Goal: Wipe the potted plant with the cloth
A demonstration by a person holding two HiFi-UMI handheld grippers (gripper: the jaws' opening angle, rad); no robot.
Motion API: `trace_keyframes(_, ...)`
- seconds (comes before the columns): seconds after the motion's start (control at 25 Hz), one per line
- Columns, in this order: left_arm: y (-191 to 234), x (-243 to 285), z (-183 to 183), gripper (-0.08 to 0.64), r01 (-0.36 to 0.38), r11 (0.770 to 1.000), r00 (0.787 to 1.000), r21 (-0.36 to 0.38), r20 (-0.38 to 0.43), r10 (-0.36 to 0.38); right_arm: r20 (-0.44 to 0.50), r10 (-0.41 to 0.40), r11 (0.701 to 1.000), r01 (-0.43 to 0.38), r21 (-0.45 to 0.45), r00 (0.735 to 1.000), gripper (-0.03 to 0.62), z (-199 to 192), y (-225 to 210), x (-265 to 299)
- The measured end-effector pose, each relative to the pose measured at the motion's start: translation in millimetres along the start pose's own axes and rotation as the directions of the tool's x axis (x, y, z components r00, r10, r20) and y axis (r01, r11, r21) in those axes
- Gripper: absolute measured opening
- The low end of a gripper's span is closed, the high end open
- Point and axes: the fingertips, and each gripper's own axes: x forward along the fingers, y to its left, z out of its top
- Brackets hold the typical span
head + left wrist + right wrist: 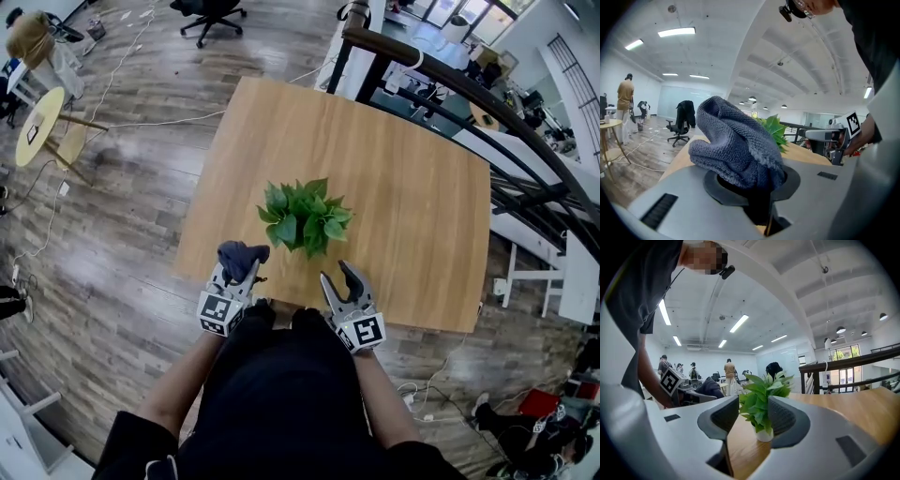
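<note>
A small potted plant (305,217) with green leaves in a white pot (764,434) stands near the front of the wooden table (412,187). My left gripper (238,269) is at the table's front edge, left of the plant, shut on a bunched grey-blue cloth (240,256) (736,145). The plant's leaves (774,129) show just behind the cloth in the left gripper view. My right gripper (341,281) is at the front edge, right of and below the plant, jaws open with nothing between them. In the right gripper view the plant (764,401) stands a little beyond the open jaws.
A black railing (487,103) runs along the table's far right side. A round yellow side table (39,127) and an office chair (211,14) stand on the wood floor to the left and back. People stand far off in the room (729,371).
</note>
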Motion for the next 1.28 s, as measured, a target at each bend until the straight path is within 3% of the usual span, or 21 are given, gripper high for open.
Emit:
trace_keyframes(0.12,13.7,19.3,-13.9,0.092,0.030,1.000,0.999,-0.004,-0.031,-0.030,-0.061,-0.030,0.999,0.028,-0.032,0.998,0.207,-26.3,-10.7,13.6)
trace_keyframes(0.24,35.2,29.4,-22.8,0.094,-0.013,0.988,0.998,-0.151,-0.055,0.004,-0.154,-0.037,0.999,0.031,-0.041,0.987,0.233,-58.0,-12.6,25.6)
trace_keyframes(0.28,42.2,32.1,-27.0,0.094,-0.021,0.986,0.998,-0.165,-0.068,0.010,-0.180,-0.042,0.999,0.035,-0.041,0.983,0.242,-65.0,-12.0,30.3)
trace_keyframes(0.4,52.7,47.9,-45.7,0.094,0.012,0.991,0.993,-0.133,-0.116,-0.028,-0.263,-0.087,0.995,0.069,-0.074,0.961,0.256,-82.8,-14.8,40.6)
trace_keyframes(0.52,51.3,66.2,-64.9,0.094,0.055,0.990,0.980,-0.129,-0.180,-0.078,-0.329,-0.088,0.996,0.076,-0.050,0.940,0.268,-112.8,-19.1,41.6)
trace_keyframes(0.84,46.2,115.3,-80.7,0.094,0.126,0.987,0.954,-0.097,-0.261,-0.148,-0.442,0.016,0.993,-0.066,-0.096,0.897,0.290,-158.6,-36.7,76.7)
trace_keyframes(0.96,45.4,126.6,-86.5,0.093,0.146,0.987,0.941,-0.074,-0.298,-0.161,-0.439,0.061,0.983,-0.129,-0.127,0.897,0.290,-161.3,-38.3,95.8)
trace_keyframes(1.08,44.6,137.6,-98.3,0.093,0.169,0.985,0.918,-0.043,-0.357,-0.173,-0.446,0.076,0.979,-0.152,-0.137,0.892,0.290,-157.6,-41.8,107.4)
trace_keyframes(1.28,36.9,154.7,-114.2,0.093,0.256,0.965,0.856,0.064,-0.479,-0.196,-0.414,0.103,0.974,-0.177,-0.142,0.904,0.290,-152.0,-43.1,125.7)
